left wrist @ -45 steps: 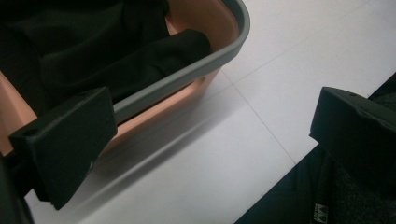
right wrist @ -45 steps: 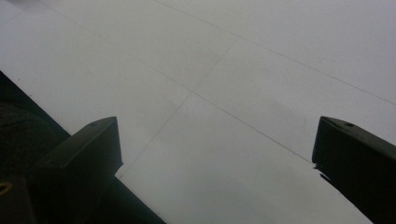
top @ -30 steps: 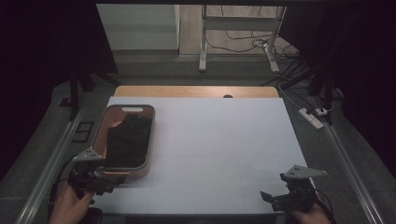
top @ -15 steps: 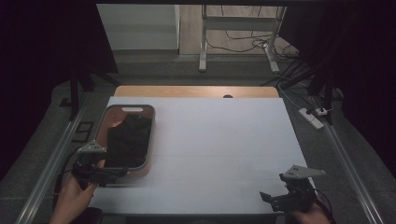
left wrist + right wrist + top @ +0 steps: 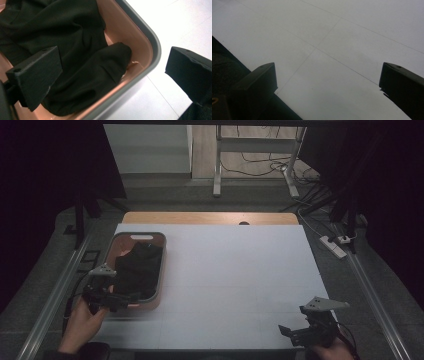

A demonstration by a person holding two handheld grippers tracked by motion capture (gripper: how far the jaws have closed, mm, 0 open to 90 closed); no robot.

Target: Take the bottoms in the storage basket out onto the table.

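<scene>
A pink basin with a grey rim [image 5: 162,265] sits at the table's left and holds a crumpled black cloth [image 5: 137,267]. My left gripper [image 5: 122,299] hovers at the basin's near end, open. In the left gripper view the left gripper [image 5: 113,60] straddles the basin's rim [image 5: 150,37]: one jaw is over the black cloth [image 5: 75,45], the other outside over the white table. My right gripper [image 5: 290,332] is low over the table's front right corner, open, with bare white table [image 5: 337,37] between the right gripper's [image 5: 328,72] jaws.
The white table top [image 5: 235,270] stretches between basin and right gripper, with a wooden strip [image 5: 210,218] along its far edge. Metal rails [image 5: 55,295] run down both sides. A power strip [image 5: 334,245] and cables lie on the floor at the right.
My left gripper has moved forward and slightly right, from the table's front left corner to the basin's near end. The right gripper has barely shifted.
</scene>
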